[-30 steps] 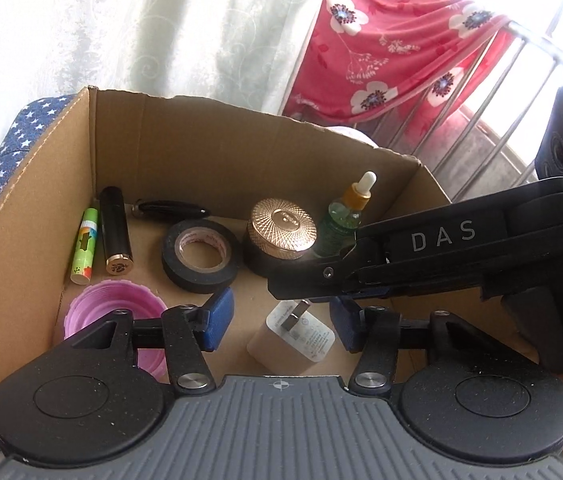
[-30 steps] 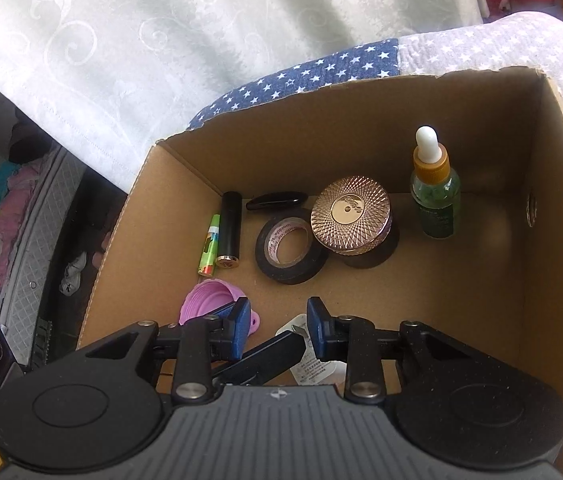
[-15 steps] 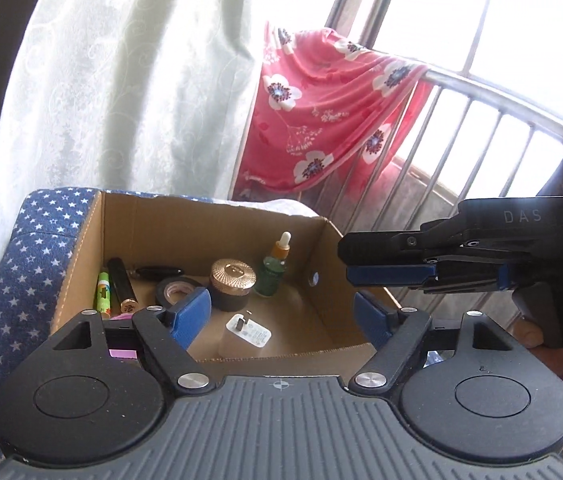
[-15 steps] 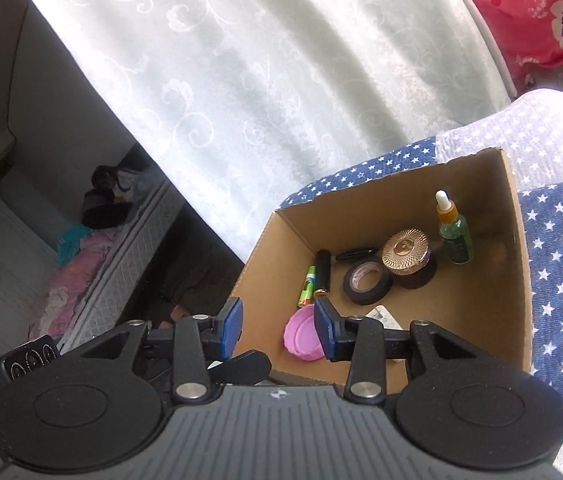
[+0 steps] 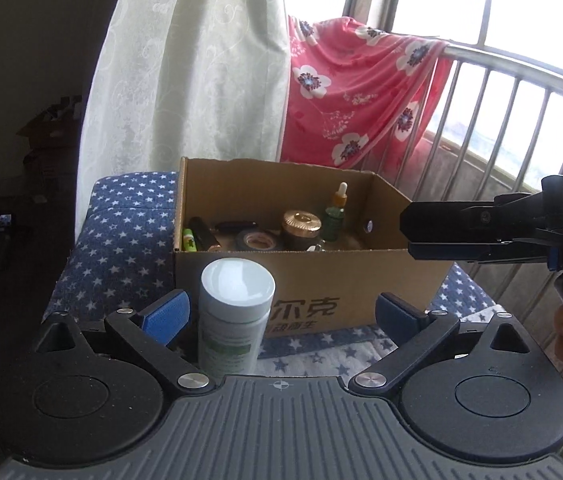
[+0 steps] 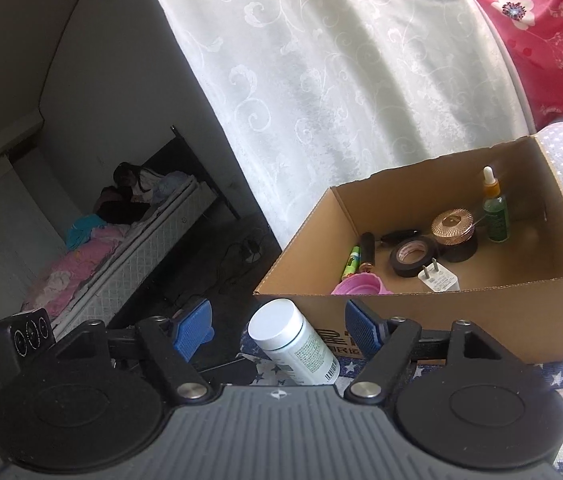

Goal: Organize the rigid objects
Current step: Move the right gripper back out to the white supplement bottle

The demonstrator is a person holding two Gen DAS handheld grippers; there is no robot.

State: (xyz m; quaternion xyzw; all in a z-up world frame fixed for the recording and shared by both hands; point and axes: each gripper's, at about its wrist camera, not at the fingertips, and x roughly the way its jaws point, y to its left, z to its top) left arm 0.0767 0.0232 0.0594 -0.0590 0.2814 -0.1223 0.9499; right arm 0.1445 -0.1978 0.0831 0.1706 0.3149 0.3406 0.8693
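A white pill bottle (image 5: pixel 234 316) with a white cap stands on the starred cloth in front of the cardboard box (image 5: pixel 321 276); it also shows in the right wrist view (image 6: pixel 293 342). My left gripper (image 5: pixel 281 314) is open, with the bottle between its fingers, close to the left pad. My right gripper (image 6: pixel 279 326) is open, the bottle between its fingers without touching. The box (image 6: pixel 481 312) holds a dropper bottle (image 6: pixel 494 210), a gold-lidded jar (image 6: pixel 452 222), black tape (image 6: pixel 413 254), a white charger (image 6: pixel 439 278), a pink cup (image 6: pixel 361 284) and tubes.
The blue starred cloth (image 5: pixel 121 236) covers the seat under the box. A white curtain (image 5: pixel 189 80) and a red floral cloth (image 5: pixel 357 96) hang behind, with a window railing (image 5: pixel 521 120) at the right. A bed (image 6: pixel 101 248) lies lower left in the right wrist view.
Both grippers have pulled back and out of the box to its near side. Both have opened wider. The white bottle has come into view between the fingers.
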